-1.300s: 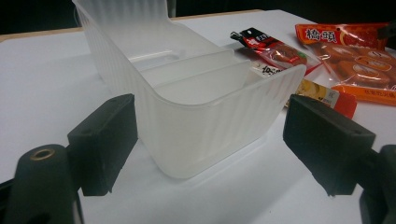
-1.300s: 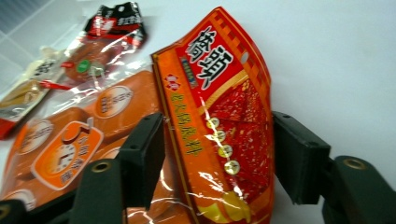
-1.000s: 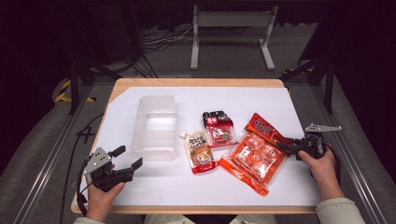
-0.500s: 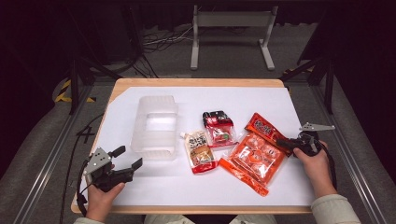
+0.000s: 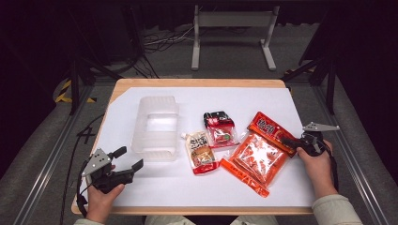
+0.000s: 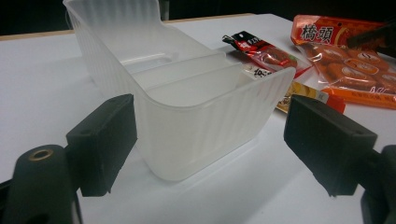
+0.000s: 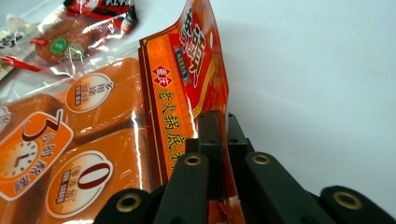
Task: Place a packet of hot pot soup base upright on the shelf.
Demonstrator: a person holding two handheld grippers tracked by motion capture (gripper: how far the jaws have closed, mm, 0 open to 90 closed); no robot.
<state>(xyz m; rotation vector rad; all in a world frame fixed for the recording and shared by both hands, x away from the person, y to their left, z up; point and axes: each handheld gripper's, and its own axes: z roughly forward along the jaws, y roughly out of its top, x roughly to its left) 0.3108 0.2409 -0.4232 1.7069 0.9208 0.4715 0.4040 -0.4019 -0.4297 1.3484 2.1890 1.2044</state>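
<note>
The right gripper [image 5: 292, 143] sits at the right edge of the white worktop [image 5: 281, 101], its fingers [image 7: 208, 135] having just been closing and now clamped on the near edge of the red sauce packet [image 5: 271, 131]. The right gripper view resolves what the high view cannot: the packet edge stands upright between the two pressed fingers, with yellow print running along its orange border. The red sauce packet lies right of centre, partly overlapping the large orange packet [image 5: 256, 157]. The high view gives the overall layout: the clear plastic tray [image 5: 156, 127] left of centre, a small tan pouch [image 5: 201, 152] and a dark-topped pouch [image 5: 219, 128] between tray and orange packet. The left gripper [image 5: 126, 159] rests at the near-left corner, fingers [image 6: 103, 140] spread wide and holding nothing. The left gripper view shows the tray's ribbed near wall directly ahead between the fingers, apart from them, with an internal divider visible through the wall
</note>
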